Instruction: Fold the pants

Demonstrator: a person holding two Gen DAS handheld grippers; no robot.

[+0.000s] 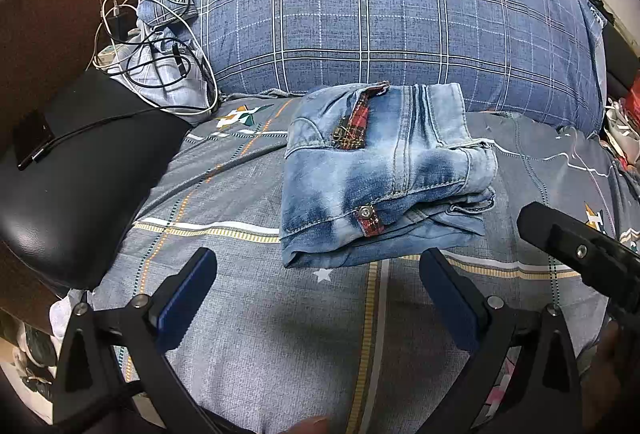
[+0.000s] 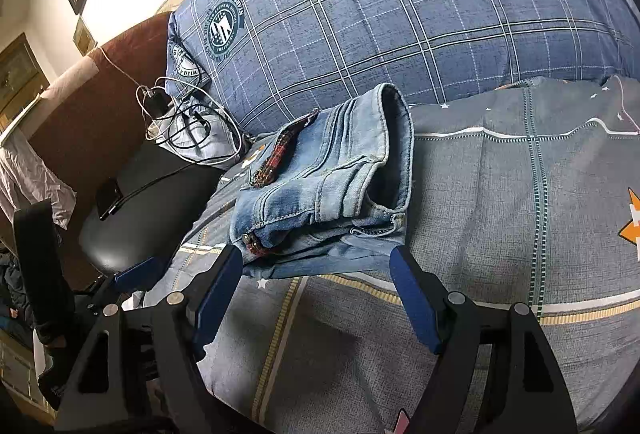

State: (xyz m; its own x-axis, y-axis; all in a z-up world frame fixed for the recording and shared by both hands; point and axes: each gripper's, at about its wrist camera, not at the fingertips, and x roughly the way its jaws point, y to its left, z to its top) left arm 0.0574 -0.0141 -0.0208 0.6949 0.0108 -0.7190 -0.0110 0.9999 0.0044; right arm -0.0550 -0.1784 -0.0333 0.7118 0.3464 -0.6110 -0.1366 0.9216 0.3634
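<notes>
Two grippers of mine hang over the bed, and around them is a fair amount of clutter. A big blue plaid pillow (image 1: 380, 6) fills the far side, lying against the grey patterned bedsheet (image 1: 280, 334) that covers the mattress. To the left a tangle of black and white cables (image 1: 160, 50) lies over a smaller pillow corner, and one black cable runs down to a dark phone (image 1: 32, 140) resting on a black padded seat (image 1: 88, 174), with a brown headboard (image 1: 52, 6) behind it. The pants (image 1: 384, 170), faded blue denim with a red plaid trim at the pocket, lie folded into a compact stack on the sheet just in front of the plaid pillow, their far edge close to it. Nothing lies between my grippers and the stack. My left gripper (image 1: 318, 276) is spread wide, its blue pads apart and holding nothing, the tips just short of the near edge of the denim. My right gripper (image 2: 316, 270) is likewise wide apart and empty; its tips sit right at the near edge of the stack, though I cannot tell whether they touch the cloth. From the left wrist view the right gripper shows as a dark bar at the right side.
</notes>
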